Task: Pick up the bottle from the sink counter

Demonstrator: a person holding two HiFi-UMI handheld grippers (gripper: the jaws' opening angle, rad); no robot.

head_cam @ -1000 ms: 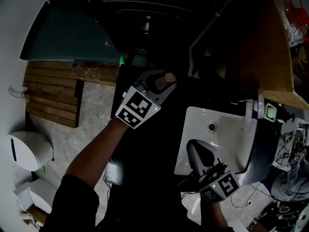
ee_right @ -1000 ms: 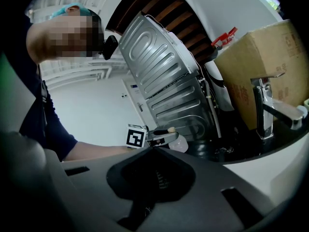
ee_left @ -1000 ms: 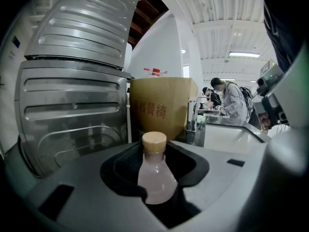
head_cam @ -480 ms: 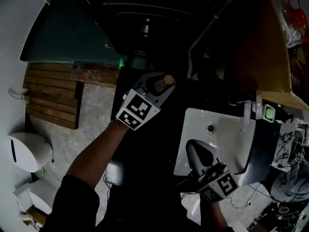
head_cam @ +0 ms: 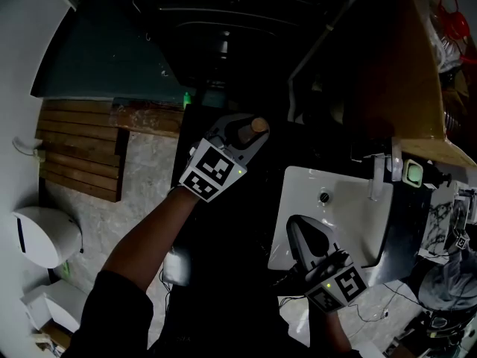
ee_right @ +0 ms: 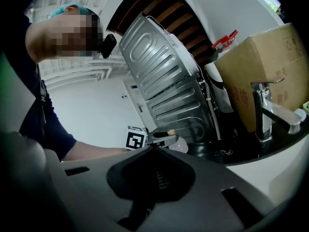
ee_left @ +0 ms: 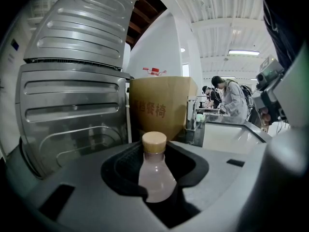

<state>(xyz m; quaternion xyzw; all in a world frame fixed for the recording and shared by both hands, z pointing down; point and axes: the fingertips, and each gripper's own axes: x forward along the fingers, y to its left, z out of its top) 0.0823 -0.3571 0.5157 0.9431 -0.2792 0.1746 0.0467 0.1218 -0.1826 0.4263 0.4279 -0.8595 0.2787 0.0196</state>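
Metal panel [ee_left: 72, 105], cardbd box [ee_left: 161, 111] close ahd

In your head view, your left gripper [head_cam: 247, 131] sits just above centre, with the bottle [head_cam: 259, 123] between its jaws, cap toward 1 o'clock; the sink [head_cam: 350, 222] lies at 4 o'clock from it, well apart; your right gripper [head_cam: 297, 230] lies over the sink's left rim, tips toward 11 o'clock; the faucet [head_cam: 378, 179] stands at the basin's 1 o'clock edge; the wooden slats [head_cam: 78, 144] lie at 9 o'clock; looking along your left gripper, the cardboard box [ee_left: 161, 108] stands behind the bottle, and the metal panel [ee_left: 72, 95] at 10 o'clock.
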